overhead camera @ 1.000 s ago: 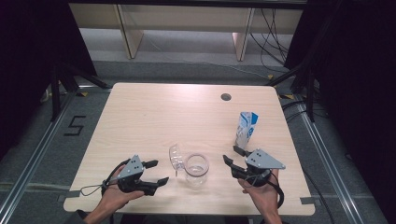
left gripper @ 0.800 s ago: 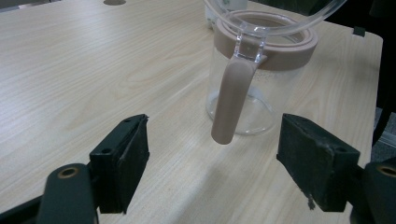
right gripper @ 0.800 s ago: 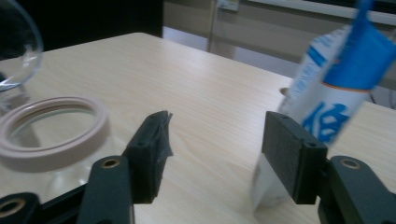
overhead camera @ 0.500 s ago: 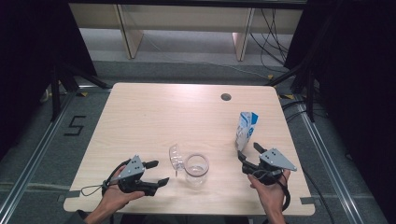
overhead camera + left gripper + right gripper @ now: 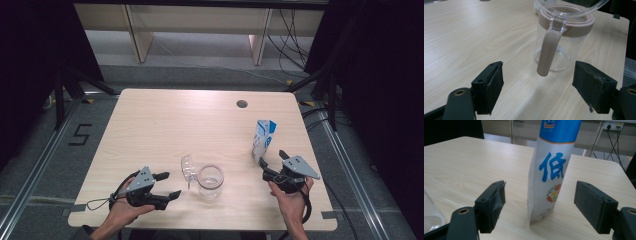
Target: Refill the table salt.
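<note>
Wide-spread pads of the right gripper, which have just been opening, frame an upright carton standing straight ahead of them, not yet between them and untouched, its long axis vertical. This hand is much the nearer to it; a second ago the gripper sat lower on the table and narrower. The left gripper, unmoved, gapes empty toward the handle of the clear jug near the table's front edge.

Clear jar with dusty-pink rim and handle; white carton with blue top band, blue lettering; pale wood-grain table; black grippers' pads.
</note>
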`<action>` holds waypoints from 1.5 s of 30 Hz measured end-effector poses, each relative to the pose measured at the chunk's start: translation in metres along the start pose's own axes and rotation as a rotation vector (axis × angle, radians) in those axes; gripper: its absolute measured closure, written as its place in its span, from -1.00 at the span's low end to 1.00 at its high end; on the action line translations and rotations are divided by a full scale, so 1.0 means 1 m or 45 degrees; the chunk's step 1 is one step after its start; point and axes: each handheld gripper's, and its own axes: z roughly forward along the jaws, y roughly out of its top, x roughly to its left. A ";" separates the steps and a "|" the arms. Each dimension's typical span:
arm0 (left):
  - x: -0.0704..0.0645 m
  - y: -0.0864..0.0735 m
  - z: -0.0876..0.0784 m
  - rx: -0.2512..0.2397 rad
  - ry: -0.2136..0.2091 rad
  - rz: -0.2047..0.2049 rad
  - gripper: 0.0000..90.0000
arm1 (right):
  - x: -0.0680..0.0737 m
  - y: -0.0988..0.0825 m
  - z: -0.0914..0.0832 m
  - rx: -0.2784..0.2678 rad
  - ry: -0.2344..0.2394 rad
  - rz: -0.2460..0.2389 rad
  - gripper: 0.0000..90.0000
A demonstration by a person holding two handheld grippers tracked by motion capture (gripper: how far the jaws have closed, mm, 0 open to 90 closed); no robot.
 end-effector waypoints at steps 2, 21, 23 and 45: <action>0.001 0.000 0.000 0.003 0.000 0.000 -0.47 | -0.001 0.000 0.001 0.000 -0.005 0.003 -0.53; 0.001 0.000 0.000 0.003 -0.001 0.000 -0.47 | 0.003 0.004 0.051 0.011 -0.125 0.042 -0.65; 0.000 0.000 -0.001 0.002 -0.002 0.000 -0.47 | 0.003 0.004 0.054 -0.002 -0.136 0.043 -0.64; 0.000 0.000 -0.001 0.003 -0.011 0.008 -0.47 | 0.002 -0.006 0.090 0.000 -0.175 0.072 -0.61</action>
